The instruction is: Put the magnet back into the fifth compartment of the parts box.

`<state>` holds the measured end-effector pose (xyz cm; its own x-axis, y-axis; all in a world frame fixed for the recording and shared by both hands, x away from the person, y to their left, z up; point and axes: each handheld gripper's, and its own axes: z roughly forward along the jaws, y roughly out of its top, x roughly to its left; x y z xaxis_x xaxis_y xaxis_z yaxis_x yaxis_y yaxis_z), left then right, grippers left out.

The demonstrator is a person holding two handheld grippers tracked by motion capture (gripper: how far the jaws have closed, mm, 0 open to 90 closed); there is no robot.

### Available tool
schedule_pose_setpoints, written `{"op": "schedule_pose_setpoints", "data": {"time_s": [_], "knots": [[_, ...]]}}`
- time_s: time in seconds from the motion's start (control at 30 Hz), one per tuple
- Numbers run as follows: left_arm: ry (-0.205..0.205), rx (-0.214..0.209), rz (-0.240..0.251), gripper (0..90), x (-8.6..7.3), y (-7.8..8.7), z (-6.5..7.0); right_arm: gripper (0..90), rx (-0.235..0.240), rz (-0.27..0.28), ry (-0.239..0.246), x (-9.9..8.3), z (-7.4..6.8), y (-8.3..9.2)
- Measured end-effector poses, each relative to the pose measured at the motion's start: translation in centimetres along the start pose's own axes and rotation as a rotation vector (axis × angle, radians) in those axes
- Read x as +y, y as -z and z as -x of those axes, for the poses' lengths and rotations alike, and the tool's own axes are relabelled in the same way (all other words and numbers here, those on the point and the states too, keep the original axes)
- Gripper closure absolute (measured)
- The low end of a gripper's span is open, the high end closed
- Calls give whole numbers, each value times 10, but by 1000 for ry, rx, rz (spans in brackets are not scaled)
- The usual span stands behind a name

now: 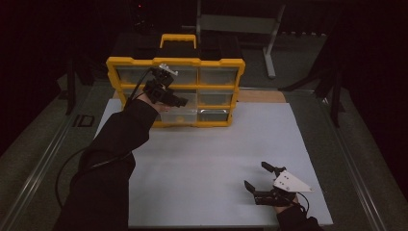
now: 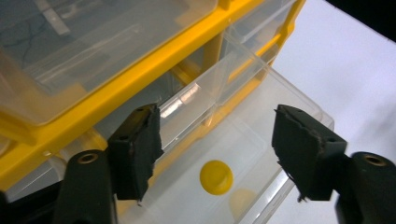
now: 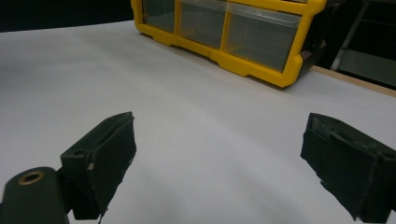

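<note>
A yellow organiser case with clear drawers stands at the far side of the white mat. One clear drawer in its lower row is pulled out, and a small round yellow piece lies on its floor. My left gripper hangs open just above that drawer, and its jaws straddle the yellow piece without touching it. My right gripper rests open low over the mat near the front right, with nothing between its jaws. The case shows beyond it.
A dark box with a yellow handle sits behind the case. A grey metal stand rises at the back right. Black stand legs flank the table on both sides. Bare mat lies between the case and my right gripper.
</note>
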<state>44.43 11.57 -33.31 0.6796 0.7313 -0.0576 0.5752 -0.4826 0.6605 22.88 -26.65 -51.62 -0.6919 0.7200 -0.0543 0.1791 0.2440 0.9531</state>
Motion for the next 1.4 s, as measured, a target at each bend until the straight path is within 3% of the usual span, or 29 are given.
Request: {"op": "schedule_pose_setpoints", "data": {"time_s": [0.33, 0.53, 0.77, 0.8, 1.4], "knots": [[40, -31, 15, 154, -3, 6, -3, 100, 0, -1, 1, 0, 0, 0], [39, -35, 19, 133, -7, 7, -4, 100, 0, 0, -2, 0, 0, 0], [44, -31, 30, 12, -8, 8, -3, 100, 0, -1, 1, 0, 0, 0], [43, -42, 52, 0, -9, 10, -4, 100, -2, 0, -1, 0, 0, 0], [26, -46, 90, 0, -15, 19, -5, 100, -1, 1, 5, 0, 0, 0]]}}
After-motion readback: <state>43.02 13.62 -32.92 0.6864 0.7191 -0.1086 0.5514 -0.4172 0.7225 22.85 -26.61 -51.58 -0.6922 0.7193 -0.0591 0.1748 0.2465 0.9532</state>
